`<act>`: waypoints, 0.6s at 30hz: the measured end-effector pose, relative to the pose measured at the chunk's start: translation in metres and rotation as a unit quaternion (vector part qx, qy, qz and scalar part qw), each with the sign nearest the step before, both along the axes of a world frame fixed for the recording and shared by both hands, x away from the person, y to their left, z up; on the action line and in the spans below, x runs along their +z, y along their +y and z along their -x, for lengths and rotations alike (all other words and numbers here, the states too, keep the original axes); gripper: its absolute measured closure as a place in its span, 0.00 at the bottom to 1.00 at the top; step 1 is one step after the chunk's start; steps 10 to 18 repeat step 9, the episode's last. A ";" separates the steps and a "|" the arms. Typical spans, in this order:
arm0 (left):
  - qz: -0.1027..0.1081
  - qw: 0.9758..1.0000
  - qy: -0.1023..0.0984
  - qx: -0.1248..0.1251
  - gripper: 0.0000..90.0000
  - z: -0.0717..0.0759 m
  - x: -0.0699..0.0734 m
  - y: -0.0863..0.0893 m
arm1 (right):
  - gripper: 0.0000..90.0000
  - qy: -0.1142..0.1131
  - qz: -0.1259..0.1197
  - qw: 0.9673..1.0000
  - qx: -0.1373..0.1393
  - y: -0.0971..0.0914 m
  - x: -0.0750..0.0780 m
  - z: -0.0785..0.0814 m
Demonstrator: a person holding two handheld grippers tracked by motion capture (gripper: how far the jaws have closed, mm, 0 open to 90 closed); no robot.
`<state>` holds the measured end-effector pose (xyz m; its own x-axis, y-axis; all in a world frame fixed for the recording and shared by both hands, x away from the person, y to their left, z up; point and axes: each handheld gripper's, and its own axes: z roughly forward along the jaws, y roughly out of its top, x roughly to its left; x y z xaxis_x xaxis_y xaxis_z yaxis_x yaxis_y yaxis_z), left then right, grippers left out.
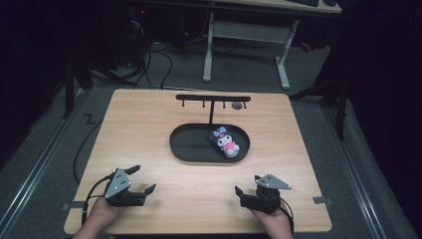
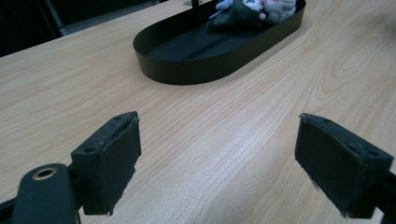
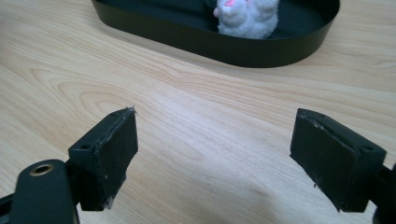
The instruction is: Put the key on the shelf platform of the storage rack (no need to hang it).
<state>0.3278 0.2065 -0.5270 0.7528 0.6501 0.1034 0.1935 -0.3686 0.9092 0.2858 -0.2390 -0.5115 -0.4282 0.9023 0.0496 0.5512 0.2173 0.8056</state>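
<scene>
Plush toy (image 1: 226,141) in black tray (image 1: 189,149), well beyond both grippers' spread fingers (image 2: 109,158).

The table (image 1: 149,129) has a light wooden top with rounded corners and stands on a grey floor (image 1: 45,164). Near its middle, a little toward the far side, lies a black oval tray (image 1: 191,149) with a low wall. Just behind the tray stands a black T-shaped rack (image 1: 213,98) with small hooks under its bar; its post rises at the far rim of the tray. The two grippers, the left gripper (image 1: 141,180) and the right gripper (image 1: 247,184), are at the near edge of the table, well apart from the tray.
</scene>
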 end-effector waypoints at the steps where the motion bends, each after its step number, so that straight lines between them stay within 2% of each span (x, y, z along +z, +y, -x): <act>1: 0.000 1.000 0.000 0.000 0.17 0.000 0.000 0.000 | 0.17 0.000 0.000 1.000 0.000 0.000 0.000 0.000; 2: -0.002 1.000 -0.001 0.002 0.17 0.000 0.000 0.000 | 0.17 -0.004 0.012 1.000 0.004 0.000 -0.002 -0.001; 3: -0.002 1.000 -0.002 0.001 0.17 0.000 0.000 -0.001 | 0.17 -0.004 0.012 1.000 0.004 0.000 -0.002 -0.001; 5: -0.004 1.000 -0.003 -0.002 0.17 0.001 0.000 -0.001 | 0.17 0.009 0.021 1.000 0.005 -0.001 -0.007 -0.004; 6: -0.004 1.000 -0.004 -0.002 0.17 0.001 0.000 -0.001 | 0.17 0.018 0.016 1.000 0.007 -0.001 -0.009 -0.006; 18: -0.001 1.000 -0.006 -0.007 0.17 0.002 0.000 0.000 | 0.17 0.013 0.011 1.000 0.011 0.000 -0.010 -0.007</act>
